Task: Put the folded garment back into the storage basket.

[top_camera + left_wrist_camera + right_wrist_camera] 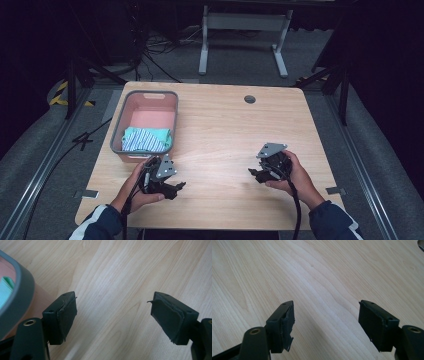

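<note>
Dark room, pale wooden tabletop with a pink basket at the left of the frame.

The folded striped cloth lies inside the basket, at its near end. The left tongs rest low on the tabletop, just below the basket's near corner, with jaws apart and nothing between them. The right tongs sit at the lower right, well apart from the basket, also spread and empty. I judge that the work is at a resting point; a next move calls for lifting the left tongs over the grey rim toward the cloth.
</note>
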### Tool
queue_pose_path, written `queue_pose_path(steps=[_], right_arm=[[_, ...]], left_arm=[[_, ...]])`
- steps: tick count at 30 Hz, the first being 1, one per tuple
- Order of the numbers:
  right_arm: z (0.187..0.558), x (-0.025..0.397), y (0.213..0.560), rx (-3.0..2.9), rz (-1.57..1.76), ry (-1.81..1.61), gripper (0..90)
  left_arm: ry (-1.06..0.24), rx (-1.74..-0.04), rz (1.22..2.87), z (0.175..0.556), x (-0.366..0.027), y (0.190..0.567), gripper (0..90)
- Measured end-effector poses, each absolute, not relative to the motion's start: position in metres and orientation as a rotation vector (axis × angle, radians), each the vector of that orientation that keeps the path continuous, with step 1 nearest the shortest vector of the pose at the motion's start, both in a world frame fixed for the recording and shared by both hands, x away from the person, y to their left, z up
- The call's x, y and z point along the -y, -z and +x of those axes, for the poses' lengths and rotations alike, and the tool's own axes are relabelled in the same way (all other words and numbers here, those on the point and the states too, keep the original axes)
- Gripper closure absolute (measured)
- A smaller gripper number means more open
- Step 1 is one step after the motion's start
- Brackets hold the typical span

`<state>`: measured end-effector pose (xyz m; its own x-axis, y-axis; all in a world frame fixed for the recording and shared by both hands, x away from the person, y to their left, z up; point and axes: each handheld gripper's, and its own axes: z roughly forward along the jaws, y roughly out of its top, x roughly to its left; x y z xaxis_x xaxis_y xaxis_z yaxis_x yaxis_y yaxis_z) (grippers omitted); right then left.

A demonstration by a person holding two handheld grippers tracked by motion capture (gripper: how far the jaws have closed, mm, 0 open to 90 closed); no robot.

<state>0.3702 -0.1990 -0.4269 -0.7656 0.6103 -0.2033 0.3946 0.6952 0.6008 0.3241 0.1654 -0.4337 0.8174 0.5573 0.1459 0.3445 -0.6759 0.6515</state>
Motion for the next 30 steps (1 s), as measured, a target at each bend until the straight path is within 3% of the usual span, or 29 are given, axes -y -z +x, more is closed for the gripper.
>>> queue_pose_path(steps=[30], right_arm=[[0.335,0.279,0.472,-2.457,1.017,-0.897,26.1]], left_arm=[[-0.285,-0.650,2.385,0.318,-0.176,0.474,18.8]])
